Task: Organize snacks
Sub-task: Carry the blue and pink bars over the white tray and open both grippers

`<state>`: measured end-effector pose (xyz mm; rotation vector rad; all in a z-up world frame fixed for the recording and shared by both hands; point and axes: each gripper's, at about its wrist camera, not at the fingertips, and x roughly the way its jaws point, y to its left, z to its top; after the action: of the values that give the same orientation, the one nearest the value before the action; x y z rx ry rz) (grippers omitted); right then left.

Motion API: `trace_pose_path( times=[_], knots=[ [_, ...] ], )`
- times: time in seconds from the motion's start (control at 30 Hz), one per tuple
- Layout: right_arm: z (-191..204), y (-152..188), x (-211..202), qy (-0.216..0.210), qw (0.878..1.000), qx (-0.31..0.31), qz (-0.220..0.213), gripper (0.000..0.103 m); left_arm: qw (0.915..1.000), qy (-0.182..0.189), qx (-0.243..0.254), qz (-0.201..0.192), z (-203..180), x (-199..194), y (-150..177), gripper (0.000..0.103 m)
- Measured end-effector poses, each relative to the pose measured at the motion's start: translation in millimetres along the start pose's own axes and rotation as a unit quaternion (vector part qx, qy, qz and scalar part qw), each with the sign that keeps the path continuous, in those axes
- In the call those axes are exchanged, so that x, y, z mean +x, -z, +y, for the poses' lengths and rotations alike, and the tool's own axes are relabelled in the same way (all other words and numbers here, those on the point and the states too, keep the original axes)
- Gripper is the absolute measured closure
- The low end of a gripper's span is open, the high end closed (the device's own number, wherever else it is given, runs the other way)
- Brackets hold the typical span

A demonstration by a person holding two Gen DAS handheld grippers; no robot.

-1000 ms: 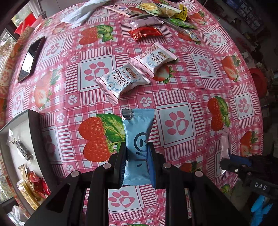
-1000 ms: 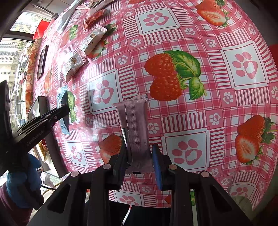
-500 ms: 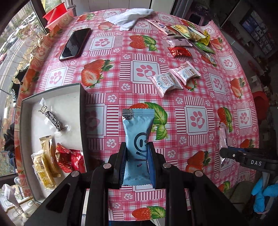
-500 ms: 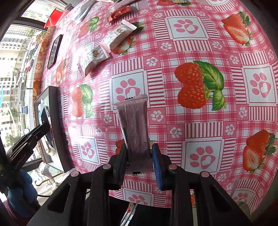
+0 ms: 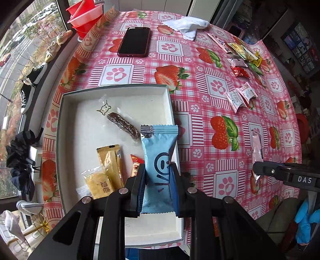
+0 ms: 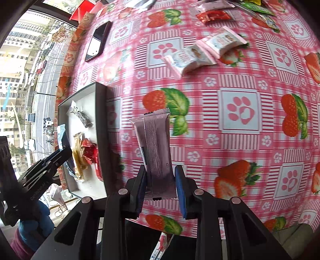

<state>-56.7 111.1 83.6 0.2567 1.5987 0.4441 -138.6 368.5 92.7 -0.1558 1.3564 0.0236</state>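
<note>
My left gripper is shut on a light blue snack packet and holds it above the right edge of the white tray. The tray holds a dark bar, gold packets and a red packet. My right gripper is shut on a mauve snack bar wrapper, held above the tablecloth to the right of the tray. The right gripper also shows at the right of the left wrist view. The left gripper shows at the left of the right wrist view.
Loose snacks lie on the strawberry tablecloth: two white-pink packets, a red one and a pile at the far right. A phone, a white cloth and red bowls sit at the far side.
My left gripper has swung left with the blue packet, from over the tablecloth to over the tray's right edge. My right gripper has moved toward the tray with the mauve wrapper.
</note>
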Motion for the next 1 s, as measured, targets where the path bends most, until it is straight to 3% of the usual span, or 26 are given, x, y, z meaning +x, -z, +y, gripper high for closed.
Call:
trace_pose_path(
  times=[0.33, 0.67, 0.7, 0.77, 0.8, 0.83, 0.9, 0.93, 1.0],
  knots=[
    [120.5, 1.8, 56.1, -0.016, 0.996, -0.079, 0.042, 0.074, 0.9988, -0.009, -0.037, 0.029, 73.0, 8.7, 22.5, 0.078],
    [161.6, -0.6, 104.7, 0.005, 0.993, -0.095, 0.075, 0.073, 0.998, -0.012, -0.008, 0.061, 72.0, 32.1, 24.9, 0.077],
    [165.3, -1.7, 108.3, 0.005, 0.993, -0.091, 0.075, 0.073, 0.9978, -0.015, 0.0, 0.065, 70.9, 33.4, 24.6, 0.075],
    [168.1, -2.4, 107.8, 0.002, 0.994, -0.084, 0.072, 0.073, 0.9975, -0.017, 0.013, 0.068, 67.9, 35.2, 22.6, 0.057],
    [168.0, -4.1, 108.5, 0.002, 0.994, -0.081, 0.072, 0.073, 0.9975, -0.019, 0.017, 0.066, 66.6, 35.0, 21.9, 0.041],
    [167.0, -4.1, 108.1, 0.001, 0.994, -0.077, 0.072, 0.073, 0.9976, -0.02, 0.022, 0.063, 65.0, 34.2, 21.1, 0.032],
    [164.2, -3.7, 108.5, 0.0, 0.995, -0.069, 0.074, 0.073, 0.9974, -0.018, 0.029, 0.063, 61.3, 32.6, 18.6, 0.029],
    [160.4, -2.5, 106.1, 0.002, 0.995, -0.064, 0.074, 0.069, 0.9972, -0.018, 0.032, 0.065, 59.2, 31.9, 17.1, 0.029],
    [154.8, -0.1, 100.1, 0.009, 0.997, -0.051, 0.064, 0.018, 0.9971, -0.015, 0.039, 0.064, 53.7, 29.6, 13.4, 0.027]
  ],
)
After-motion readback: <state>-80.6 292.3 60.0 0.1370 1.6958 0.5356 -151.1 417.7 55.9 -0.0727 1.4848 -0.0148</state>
